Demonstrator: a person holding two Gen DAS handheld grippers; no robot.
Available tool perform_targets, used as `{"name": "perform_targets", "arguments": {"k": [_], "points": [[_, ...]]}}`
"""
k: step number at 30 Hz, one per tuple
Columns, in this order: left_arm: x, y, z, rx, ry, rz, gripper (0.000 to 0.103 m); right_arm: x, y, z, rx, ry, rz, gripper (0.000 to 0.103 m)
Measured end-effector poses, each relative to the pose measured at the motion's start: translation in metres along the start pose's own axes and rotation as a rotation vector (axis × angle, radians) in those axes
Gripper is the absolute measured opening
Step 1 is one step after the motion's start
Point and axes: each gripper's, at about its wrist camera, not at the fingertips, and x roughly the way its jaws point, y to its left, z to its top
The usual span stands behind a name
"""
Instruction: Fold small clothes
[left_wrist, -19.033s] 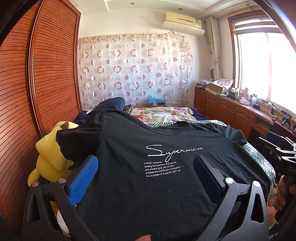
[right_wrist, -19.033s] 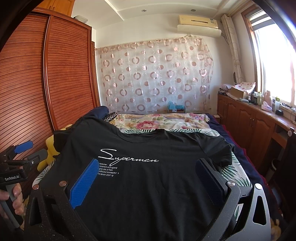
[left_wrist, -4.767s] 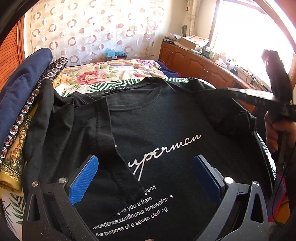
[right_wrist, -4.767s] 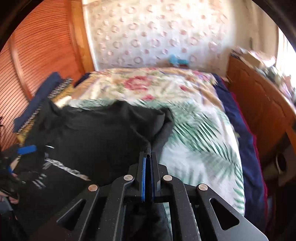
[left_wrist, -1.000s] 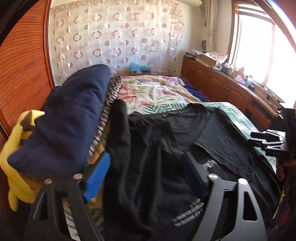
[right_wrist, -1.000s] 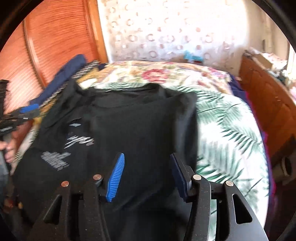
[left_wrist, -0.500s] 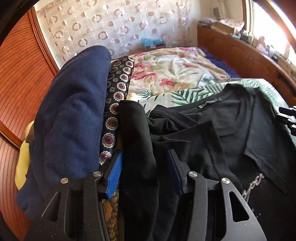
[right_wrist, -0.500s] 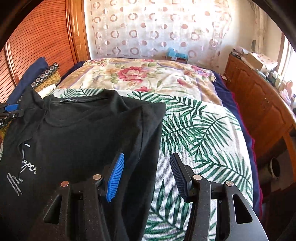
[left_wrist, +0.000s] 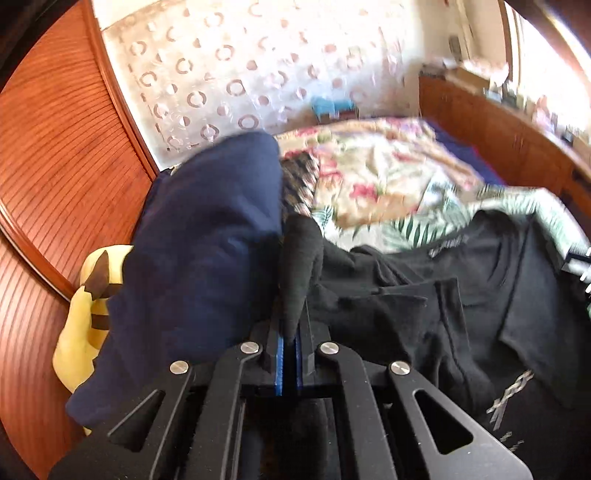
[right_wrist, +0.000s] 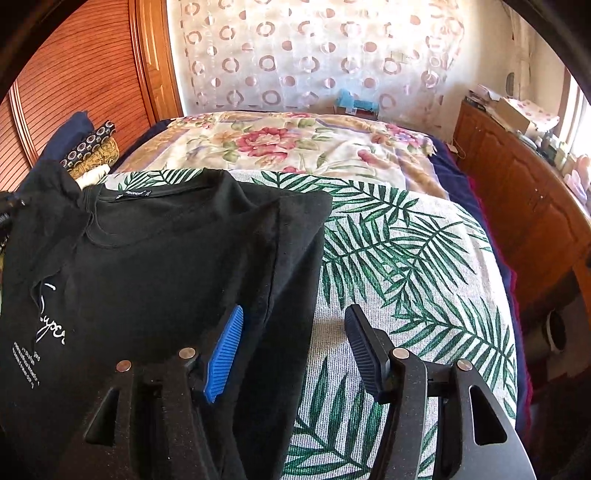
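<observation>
Left gripper (left_wrist: 289, 343) clamps black T-shirt (right_wrist: 155, 273) fold at 12 o'clock; right gripper (right_wrist: 293, 350) opening, shirt edge between jaws, unpinched.

A bedroom in a home. Shown by a bed (right_wrist: 424, 258) under a palm-leaf cover and a floral quilt (right_wrist: 288, 144), slatted wooden wardrobe doors (right_wrist: 81, 74) alongside, a circle-patterned curtain (right_wrist: 314, 55) behind, a low wooden cabinet (right_wrist: 517, 184) cluttered on top, a yellow plush toy (left_wrist: 79, 332) and folded clothes (right_wrist: 92, 144) at the bedside.
</observation>
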Motion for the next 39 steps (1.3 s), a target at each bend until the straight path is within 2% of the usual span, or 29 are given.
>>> {"name": "perform_targets", "arguments": {"k": [4, 12, 25, 35, 36, 38, 39], "points": [[-0.009, 0.008, 0.003, -0.033, -0.024, -0.056, 0.005, 0.001, 0.000, 0.000, 0.000, -0.001, 0.003, 0.059], [-0.010, -0.005, 0.005, -0.027, -0.052, -0.101, 0.005, -0.002, -0.022, 0.014, 0.046, -0.009, 0.019, 0.059], [-0.019, -0.014, 0.004, -0.028, -0.083, -0.150, 0.005, 0.036, -0.030, 0.042, 0.079, 0.025, 0.137, 0.061], [-0.026, -0.017, 0.003, -0.024, -0.098, -0.165, 0.005, 0.042, -0.013, 0.044, -0.043, 0.016, 0.033, 0.061], [-0.026, -0.017, 0.003, -0.023, -0.098, -0.166, 0.005, 0.043, -0.011, 0.044, -0.057, 0.013, 0.028, 0.058], [-0.027, -0.018, 0.002, -0.018, -0.098, -0.173, 0.005, 0.041, -0.009, 0.043, -0.069, 0.009, 0.066, 0.038], [-0.027, -0.018, 0.002, -0.018, -0.099, -0.175, 0.005, 0.041, -0.009, 0.045, -0.076, 0.015, 0.080, 0.022]]}}
